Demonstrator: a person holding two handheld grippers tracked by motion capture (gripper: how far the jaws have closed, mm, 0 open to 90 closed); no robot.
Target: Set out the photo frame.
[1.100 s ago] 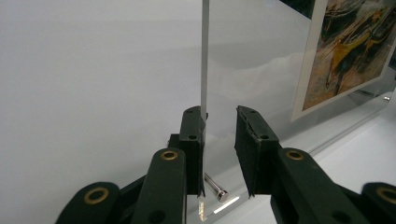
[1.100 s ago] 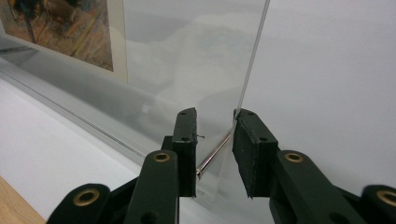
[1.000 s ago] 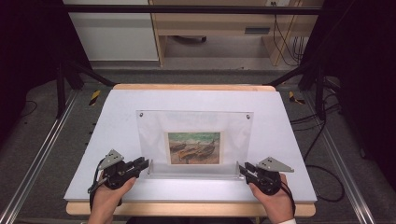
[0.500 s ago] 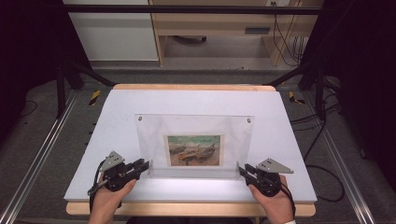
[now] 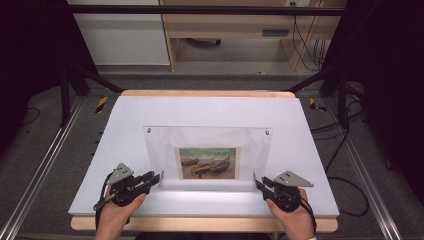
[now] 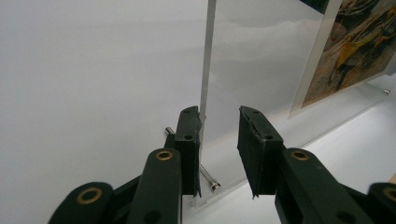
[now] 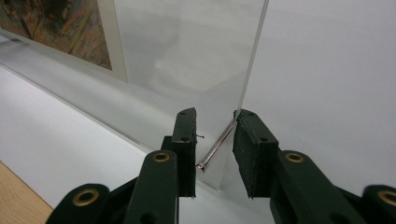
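Clear frame tilted further upright, both grippers' jaws slightly apart astride its lower corners, pins between.

Black two-jaw left gripper and right gripper are showing brass-ringed pivots; grey three-cornered top plates; black trailing cables.

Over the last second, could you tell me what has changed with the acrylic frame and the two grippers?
Very little has changed. The clear acrylic picture frame stands upright mid-table as before, its top perhaps tipped a touch further away. The left gripper and right gripper stay at its lower corners, each straddling an edge of the panel with a gap between the jaws. Hands and white table are unchanged.
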